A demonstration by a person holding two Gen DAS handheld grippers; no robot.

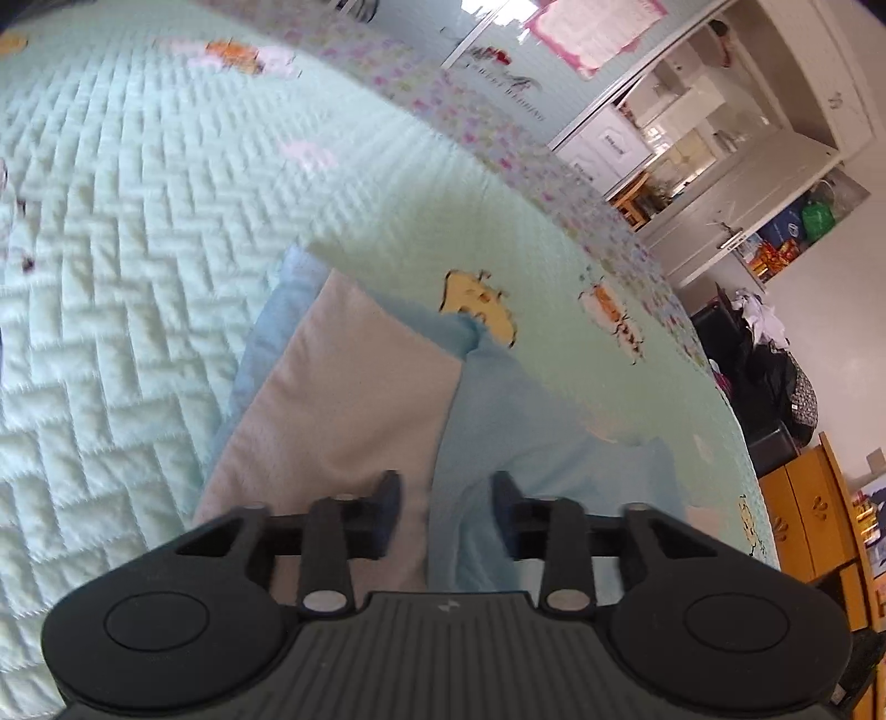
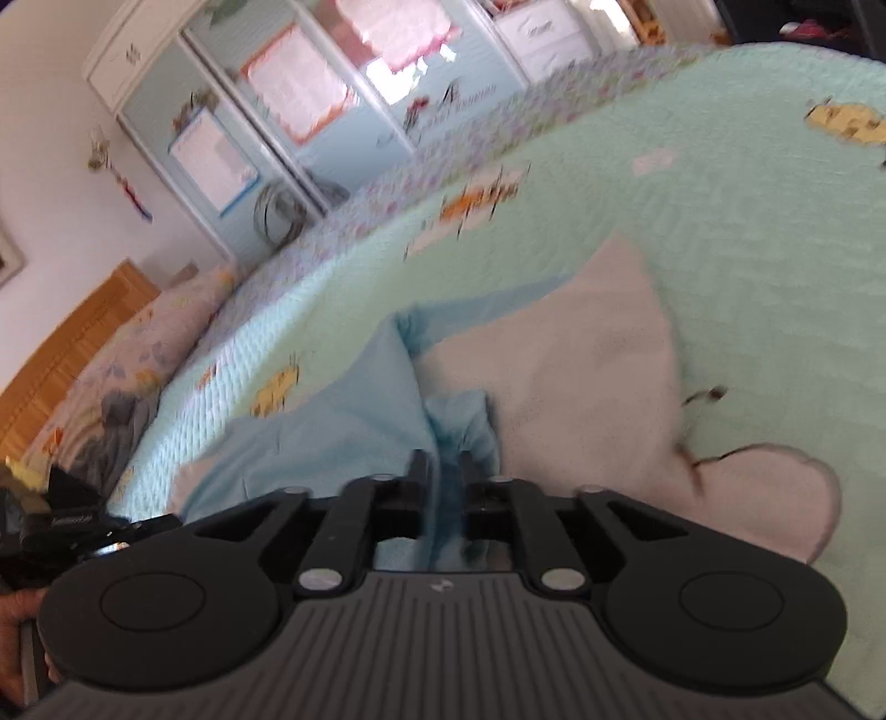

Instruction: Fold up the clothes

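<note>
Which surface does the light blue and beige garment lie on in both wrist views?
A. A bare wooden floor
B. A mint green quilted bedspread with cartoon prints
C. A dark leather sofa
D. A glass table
B: the garment is spread on the mint green quilted bedspread, whose stitched zigzag pattern and small cartoon prints show all around the cloth in both views.

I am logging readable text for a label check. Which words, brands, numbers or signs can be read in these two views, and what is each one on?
None can be read with certainty.
Dark lettering on the wardrobe door: blurred, unreadable.
Labels on the white drawers: too small.
Pink-framed poster: washed out.
Framed sheets on the wardrobe: blurred.
Small pale logo on the left gripper body: a mark, no letters.
</note>
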